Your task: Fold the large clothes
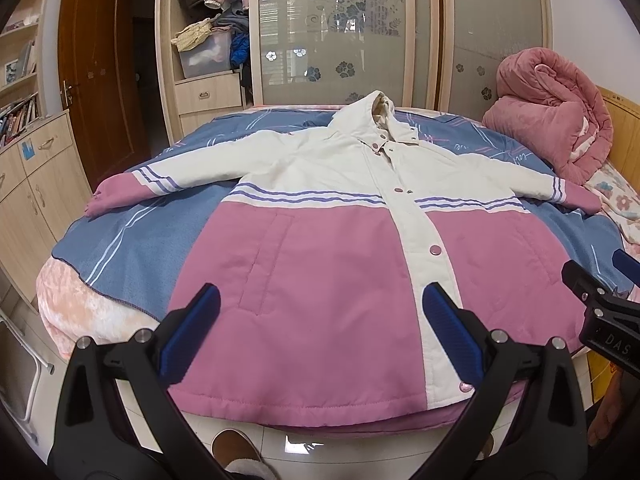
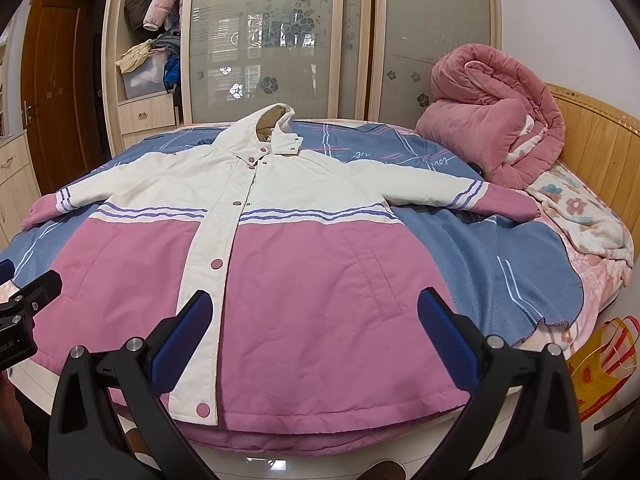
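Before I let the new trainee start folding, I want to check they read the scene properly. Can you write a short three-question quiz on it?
1. True or false: the jacket lies front side up on the bed with both sleeves spread out.
2. Multiple choice: the jaws of the left gripper and the right gripper are: A) shut on the hem, B) open and holding nothing, C) shut on a sleeve.
3. Fill in: the rolled pink quilt sits beyond the jacket's ____ sleeve as seen from the right wrist view.

Key: 1 true; 2 B; 3 right-hand
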Demonstrator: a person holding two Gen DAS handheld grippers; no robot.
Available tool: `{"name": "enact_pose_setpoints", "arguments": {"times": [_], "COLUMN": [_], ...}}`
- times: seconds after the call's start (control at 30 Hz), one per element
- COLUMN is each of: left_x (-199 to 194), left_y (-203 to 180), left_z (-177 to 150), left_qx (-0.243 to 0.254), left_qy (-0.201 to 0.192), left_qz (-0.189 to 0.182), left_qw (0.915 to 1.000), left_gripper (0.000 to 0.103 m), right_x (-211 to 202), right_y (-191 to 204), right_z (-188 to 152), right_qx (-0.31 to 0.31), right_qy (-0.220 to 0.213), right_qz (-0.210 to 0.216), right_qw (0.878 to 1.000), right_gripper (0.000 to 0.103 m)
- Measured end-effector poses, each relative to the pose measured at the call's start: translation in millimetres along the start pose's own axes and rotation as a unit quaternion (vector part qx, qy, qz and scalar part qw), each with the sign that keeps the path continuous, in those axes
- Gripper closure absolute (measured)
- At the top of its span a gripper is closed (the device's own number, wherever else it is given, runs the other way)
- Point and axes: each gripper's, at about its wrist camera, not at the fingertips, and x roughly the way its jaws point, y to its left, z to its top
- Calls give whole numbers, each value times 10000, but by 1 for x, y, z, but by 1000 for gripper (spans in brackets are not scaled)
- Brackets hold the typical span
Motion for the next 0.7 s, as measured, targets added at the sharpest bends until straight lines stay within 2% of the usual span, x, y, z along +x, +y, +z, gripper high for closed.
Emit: {"name": "enact_pose_setpoints", "arguments": {"times": [0.7], "left_x": [-1], "left_y": [-2], "left_z": [-1], "left_qx": [12], "left_qy": [-5], "left_qz": [-14], "left_qw": [10000], "left_gripper": [2], "right_x": [4], "right_y": [0], "right_z": [-4], "right_qx": [-18], "right_qy": [26], "right_qz": [23], "right_qw": [10000], "right_gripper": [1]}}
